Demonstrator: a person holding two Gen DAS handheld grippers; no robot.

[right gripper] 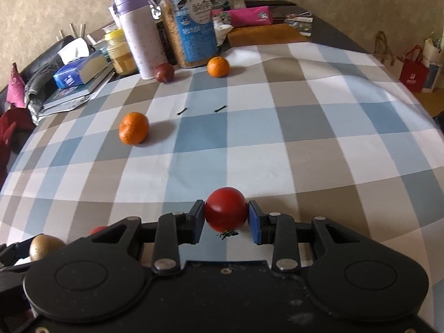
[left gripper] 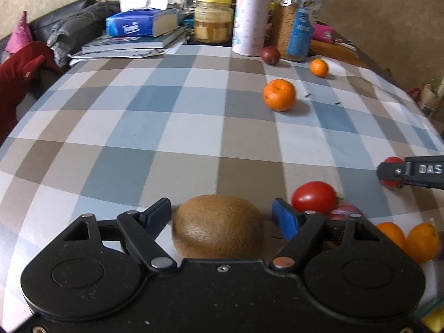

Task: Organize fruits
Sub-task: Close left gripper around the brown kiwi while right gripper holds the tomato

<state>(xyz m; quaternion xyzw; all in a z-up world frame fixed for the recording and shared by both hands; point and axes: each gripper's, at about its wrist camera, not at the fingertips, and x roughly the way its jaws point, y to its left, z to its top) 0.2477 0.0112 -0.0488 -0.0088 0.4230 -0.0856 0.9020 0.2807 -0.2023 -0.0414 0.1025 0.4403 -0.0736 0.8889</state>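
A brown kiwi (left gripper: 219, 226) lies on the checked tablecloth (left gripper: 138, 138) between the fingers of my left gripper (left gripper: 220, 211), which is open; a gap shows at the right pad. My right gripper (right gripper: 226, 216) is shut on a red tomato (right gripper: 226, 208), its stem end facing down. Just right of the kiwi sit another tomato (left gripper: 315, 197), a purple-red fruit (left gripper: 347, 212) and two mandarins (left gripper: 423, 242). Farther off lie a large mandarin (left gripper: 279, 95), a small mandarin (left gripper: 319, 67) and a dark red fruit (left gripper: 270, 55). In the right wrist view the kiwi (right gripper: 44, 247) shows at the lower left.
Along the table's far edge stand a lilac flask (left gripper: 249, 19), a tall cereal jar (left gripper: 297, 19) and a yellow-lidded jar (left gripper: 213, 19). A tissue pack (left gripper: 138, 25) rests on books at the left. Two small dark bits (right gripper: 220, 108) lie on the cloth.
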